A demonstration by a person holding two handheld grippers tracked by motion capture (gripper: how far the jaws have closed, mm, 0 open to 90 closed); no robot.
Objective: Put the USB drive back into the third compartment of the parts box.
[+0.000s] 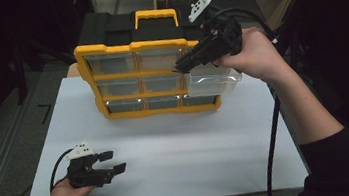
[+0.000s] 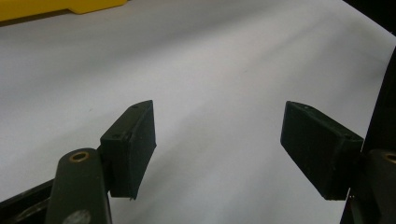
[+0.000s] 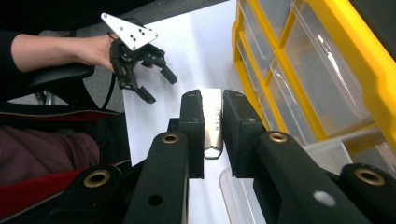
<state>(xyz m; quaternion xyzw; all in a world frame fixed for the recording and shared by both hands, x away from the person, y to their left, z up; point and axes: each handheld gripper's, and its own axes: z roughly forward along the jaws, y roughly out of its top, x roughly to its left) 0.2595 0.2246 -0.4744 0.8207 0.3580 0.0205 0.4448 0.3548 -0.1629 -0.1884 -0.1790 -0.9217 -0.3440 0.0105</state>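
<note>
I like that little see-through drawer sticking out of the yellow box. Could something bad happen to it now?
Maybe. The clear drawer sticks far out of the yellow organizer, so it could slip out and drop. The right gripper pinches a flat silver piece by its edges above the drawer; it might slide loose and miss. The left gripper rests open on the table, steadying nothing, so the organizer might shift.

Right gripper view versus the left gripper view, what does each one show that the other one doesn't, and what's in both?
The right gripper view alone has the right tool shut on a flat silver metal piece, the clear drawers of the yellow organizer, one drawer pulled out, and the left tool farther off in a hand.

The left gripper view alone has that left tool up close, jaws wide apart, nothing between.

Both share the white table and the yellow organizer.
</note>
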